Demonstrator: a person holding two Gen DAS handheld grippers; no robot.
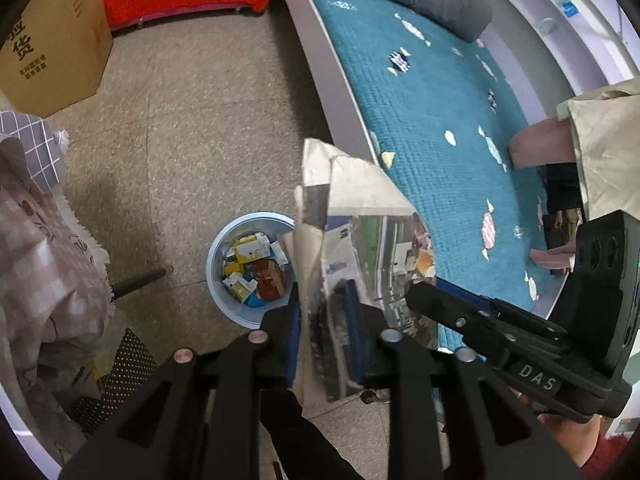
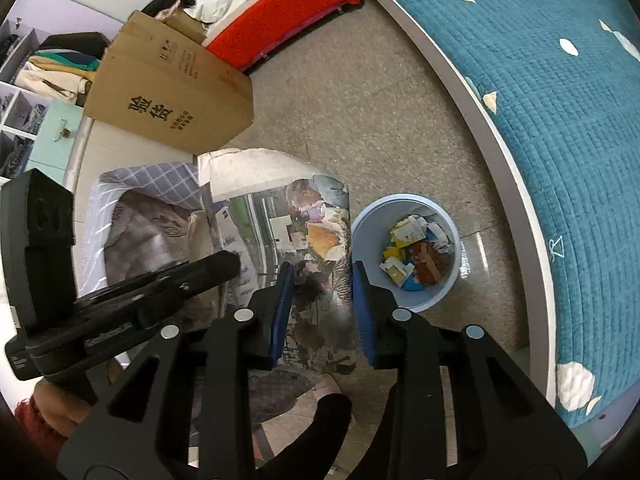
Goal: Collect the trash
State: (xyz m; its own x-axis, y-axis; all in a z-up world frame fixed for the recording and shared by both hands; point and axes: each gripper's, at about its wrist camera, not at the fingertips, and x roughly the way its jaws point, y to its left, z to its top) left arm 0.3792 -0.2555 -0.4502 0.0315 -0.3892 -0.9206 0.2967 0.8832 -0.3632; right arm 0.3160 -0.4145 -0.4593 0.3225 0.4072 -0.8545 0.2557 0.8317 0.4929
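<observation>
Held above the floor beside the blue wastebasket (image 1: 224, 276), the newspaper (image 1: 360, 240), light, floppy and tear-prone, sits between the part-open pads of left gripper (image 1: 326, 312) and right gripper (image 2: 322, 300), best gripped along its fold.

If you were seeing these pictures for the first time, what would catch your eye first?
A crumpled newspaper stands between the pads of the left gripper and the right gripper, above the floor. Just beside it sits a pale blue bin of colourful scraps, beside the teal bed quilt.
</observation>
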